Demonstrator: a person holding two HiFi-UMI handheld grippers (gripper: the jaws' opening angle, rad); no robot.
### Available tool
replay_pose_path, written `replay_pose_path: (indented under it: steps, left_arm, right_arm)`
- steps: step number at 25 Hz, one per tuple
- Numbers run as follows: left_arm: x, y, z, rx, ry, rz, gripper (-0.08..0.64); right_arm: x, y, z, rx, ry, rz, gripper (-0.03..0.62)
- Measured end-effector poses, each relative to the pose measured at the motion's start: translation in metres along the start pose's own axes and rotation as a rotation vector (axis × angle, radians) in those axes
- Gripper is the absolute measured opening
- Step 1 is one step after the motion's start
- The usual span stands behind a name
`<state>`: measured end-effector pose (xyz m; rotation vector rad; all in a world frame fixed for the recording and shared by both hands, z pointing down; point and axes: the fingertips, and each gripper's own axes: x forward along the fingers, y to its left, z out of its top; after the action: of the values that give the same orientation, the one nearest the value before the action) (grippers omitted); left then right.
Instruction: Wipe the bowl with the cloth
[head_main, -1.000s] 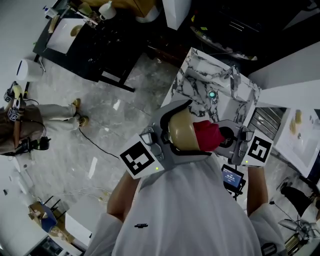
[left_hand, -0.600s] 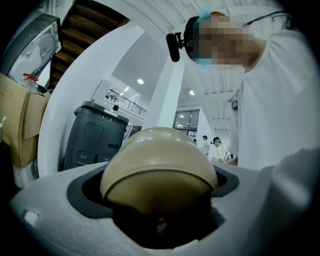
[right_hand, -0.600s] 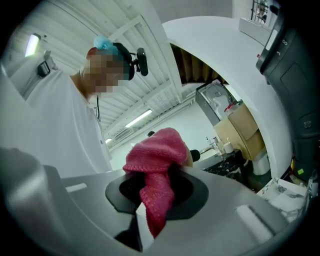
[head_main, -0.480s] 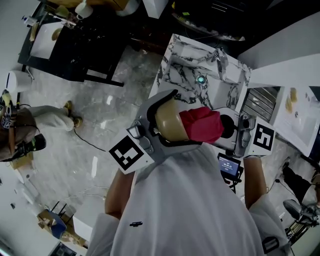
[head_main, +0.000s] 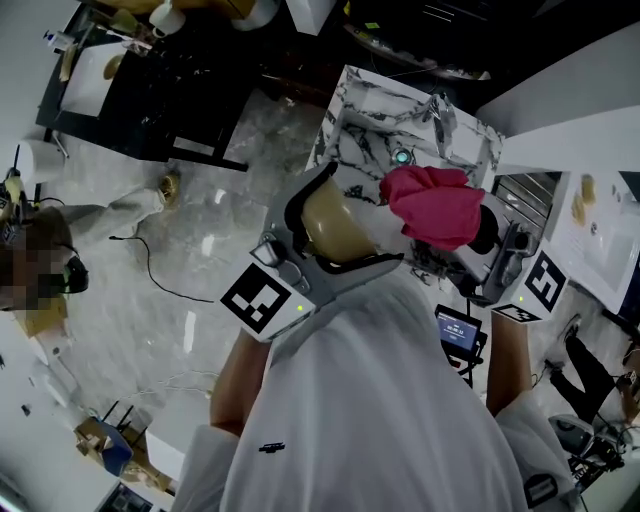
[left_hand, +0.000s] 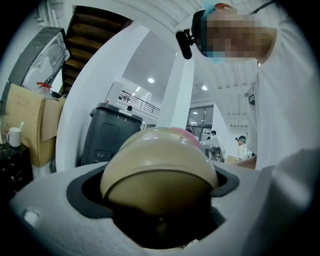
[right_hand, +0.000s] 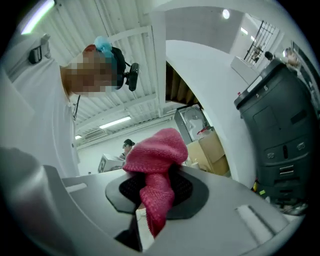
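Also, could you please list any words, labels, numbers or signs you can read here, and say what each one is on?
No text can be read clearly.
The small lit screen: characters too small.
The dark mark on the white shirt: too small.
The white tag on the pink knitted cloth: no legible print.
The black-and-white square marker: a pattern, not words.
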<state>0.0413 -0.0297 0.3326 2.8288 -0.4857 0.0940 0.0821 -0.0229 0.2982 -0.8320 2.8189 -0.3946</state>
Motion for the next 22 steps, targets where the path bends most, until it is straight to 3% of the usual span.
replay_pose_path:
  steps: [7,15,22]
  left_arm:
    - [-0.002,0.027,-0.001,-0.007,-0.014,0.139,0.557]
    - [-0.01,0.043,0.004,-0.033,-0.061,0.207,0.557]
    - [-0.015,0.044,-0.011,-0.04,-0.029,0.261,0.556]
  right_arm:
    - [-0.011,-0.034,0.007,-0.175,0.043,-0.285,0.089]
    - [-0.03,-0.068,-0.015,-0.117,0.042,-0.517,0.089]
    - [-0.043,-0.074,-0.057,-0.091,0.131,-0.62,0.086]
